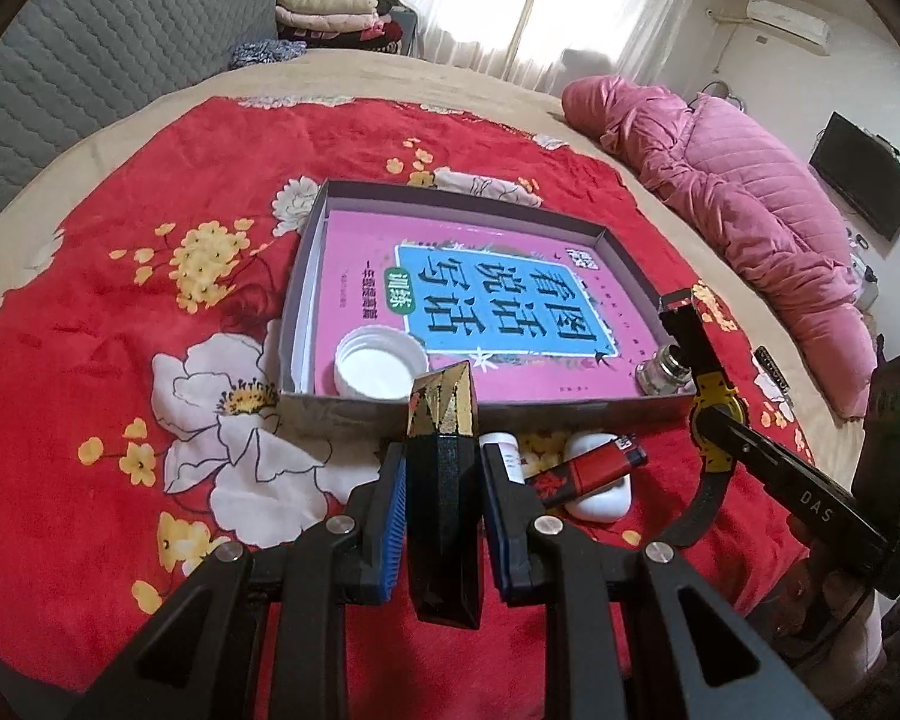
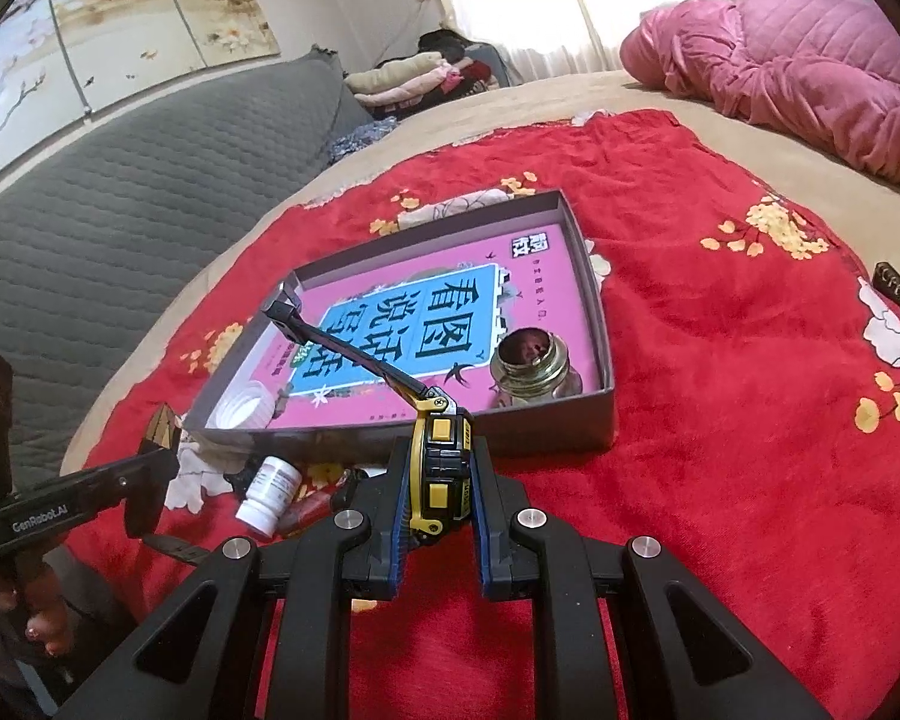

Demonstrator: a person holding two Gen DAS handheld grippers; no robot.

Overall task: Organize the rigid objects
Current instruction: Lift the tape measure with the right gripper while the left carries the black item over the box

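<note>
— Clamped between the blue pads of the left gripper: a tall black box with a gold-patterned pointed top, held upright, jaws tight on its sides. Hovering just short of the near wall of the tray.

— And on the right?

— Squeezed in the right gripper: a yellow-and-black watch, jaws pressed against both flanks of its case, one strap sticking out forward over the tray's near wall and across the pink book lying flat inside.

— Anything else in the tray?

— Sitting on the book: a white cap, open side up, in the near left corner, and a small glass jar, mouth up, in the near right corner.

— Outside it?

— Scattered on the red flowered blanket just in front of the tray: a small white bottle on its side, a red lighter resting on a white case, probably an earbud case, though half hidden. All close together, between the two grippers.

— Farther off?

— Lying at the bed's right edge, well apart from the tray: a pink quilted coat. Stacked beyond the blanket by the curtains: folded clothes.
</note>
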